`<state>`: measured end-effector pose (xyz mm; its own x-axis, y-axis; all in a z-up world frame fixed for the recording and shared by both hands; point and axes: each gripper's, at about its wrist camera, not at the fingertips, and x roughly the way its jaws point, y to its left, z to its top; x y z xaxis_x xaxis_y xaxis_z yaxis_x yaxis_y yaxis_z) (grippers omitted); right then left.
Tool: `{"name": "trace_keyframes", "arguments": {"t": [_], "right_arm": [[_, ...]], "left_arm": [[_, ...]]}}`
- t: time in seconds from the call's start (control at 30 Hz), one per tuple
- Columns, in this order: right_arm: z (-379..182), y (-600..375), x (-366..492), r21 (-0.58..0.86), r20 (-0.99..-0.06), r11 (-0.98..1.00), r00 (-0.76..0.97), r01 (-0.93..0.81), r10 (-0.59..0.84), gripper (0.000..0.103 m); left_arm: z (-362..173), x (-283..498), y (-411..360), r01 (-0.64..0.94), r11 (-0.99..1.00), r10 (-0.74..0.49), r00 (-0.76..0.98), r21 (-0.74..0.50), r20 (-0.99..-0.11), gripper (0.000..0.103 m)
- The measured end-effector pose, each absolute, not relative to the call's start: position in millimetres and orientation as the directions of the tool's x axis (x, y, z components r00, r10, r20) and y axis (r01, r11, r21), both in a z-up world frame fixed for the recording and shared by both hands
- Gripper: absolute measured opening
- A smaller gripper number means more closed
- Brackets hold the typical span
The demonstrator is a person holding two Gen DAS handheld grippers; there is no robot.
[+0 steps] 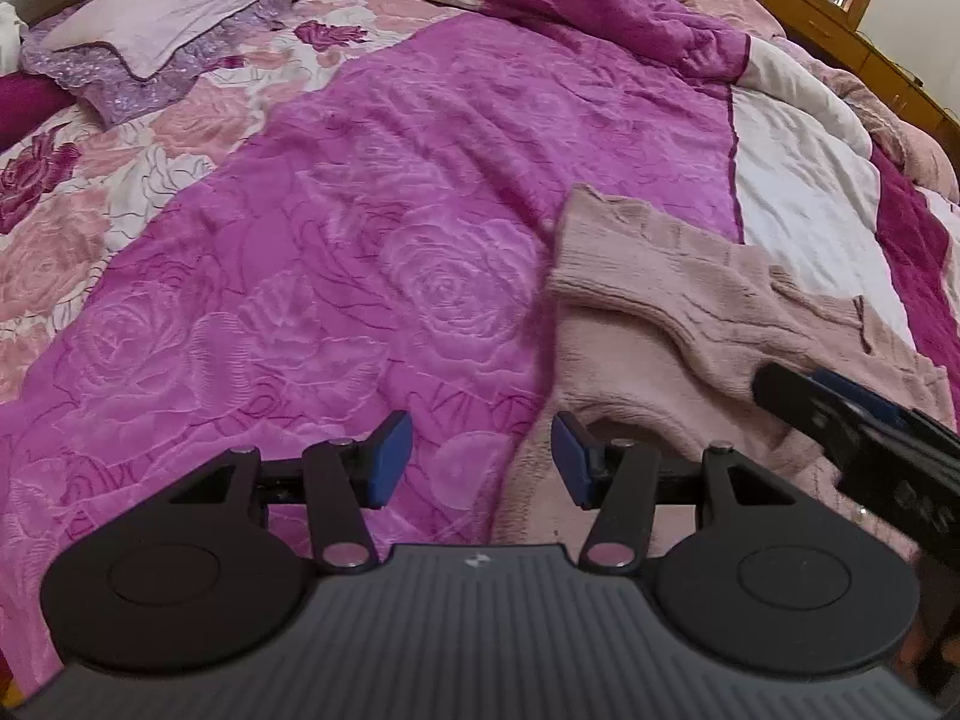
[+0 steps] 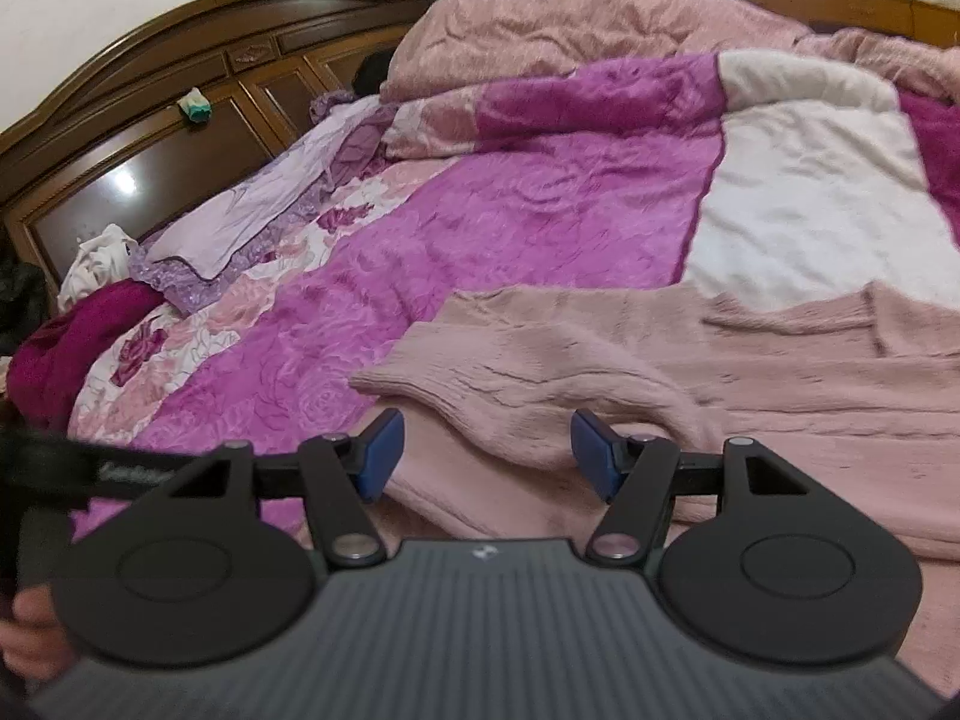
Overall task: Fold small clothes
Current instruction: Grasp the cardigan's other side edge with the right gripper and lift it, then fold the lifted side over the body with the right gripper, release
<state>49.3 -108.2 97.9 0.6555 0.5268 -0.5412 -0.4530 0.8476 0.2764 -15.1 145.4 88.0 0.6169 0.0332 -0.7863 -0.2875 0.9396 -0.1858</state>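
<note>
A: Where is the garment?

B: A pale pink knitted sweater (image 2: 690, 372) lies spread on the magenta rose-embossed blanket (image 2: 492, 222), at the blanket's near right part. One sleeve is folded across the body, and its ribbed cuff (image 2: 390, 381) points toward the blanket's rose-patterned middle.

A: And the left gripper (image 1: 482, 459)?

B: It hangs over the blanket just beside the sweater's left edge. Its blue pads (image 1: 393, 456) stand apart with nothing between them; under the gap I see blanket on one side and the sweater's edge on the other. No cloth is pinched.

A: The right gripper (image 2: 487, 456)?

B: Also spread wide and empty. It sits above the sweater, with the folded sleeve lying just past the gap between the fingers. In the left wrist view it shows as a dark, blurred shape (image 1: 852, 426) over the sweater's right part, so I cannot tell from there whether it touches the knit.

A: What else is around the blanket?

B: Beyond it, a white panel (image 2: 798, 210) of the same bedding borders the sweater's far side. A lilac pillowcase (image 2: 264, 210) lies at the blanket's far left, by the dark wooden headboard (image 2: 180, 114). A heaped dusty-pink quilt (image 2: 570, 24) runs along the blanket's far edge. A person's hand (image 2: 30, 636) shows at the lower left of the right wrist view.
</note>
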Motion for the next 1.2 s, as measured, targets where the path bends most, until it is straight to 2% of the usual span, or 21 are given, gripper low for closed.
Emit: {"name": "trace_keyframes", "arguments": {"t": [0.4,0.53,0.6,0.63,0.67,0.97,1.2], "right_arm": [[84.8,-59.0,84.5,0.278,-0.573,0.802,0.579,-0.529,0.580,0.064],[77.6,-44.8,93.8,0.220,-0.613,0.815,0.573,-0.536,0.543,0.048],[77.0,-44.5,94.6,0.195,-0.618,0.827,0.589,-0.527,0.521,0.026],[77.8,-47.3,95.9,0.199,-0.616,0.833,0.595,-0.517,0.516,0.022],[80.1,-52.0,97.0,0.225,-0.608,0.832,0.595,-0.507,0.526,0.012],[120.5,-117.6,84.8,0.304,-0.473,0.862,0.721,-0.405,0.506,0.010],[142.5,-179.3,66.4,0.322,-0.402,0.893,0.809,-0.314,0.430,0.010]], "left_arm": [[83.1,-17.8,153.3,-0.289,0.935,0.022,0.625,-0.206,-0.780,0.059],[81.8,-20.0,160.4,-0.304,0.927,0.021,0.626,-0.218,-0.780,0.059],[81.7,-20.9,162.5,-0.308,0.923,0.015,0.628,-0.231,-0.778,0.059],[82.4,-21.1,162.7,-0.307,0.922,0.012,0.631,-0.235,-0.776,0.059],[83.1,-21.2,162.7,-0.305,0.923,0.011,0.633,-0.236,-0.774,0.059],[96.8,-17.1,143.7,-0.235,0.945,-0.015,0.664,-0.228,-0.748,0.059],[105.3,-8.0,125.9,-0.188,0.957,-0.038,0.679,-0.223,-0.734,0.059]]}}
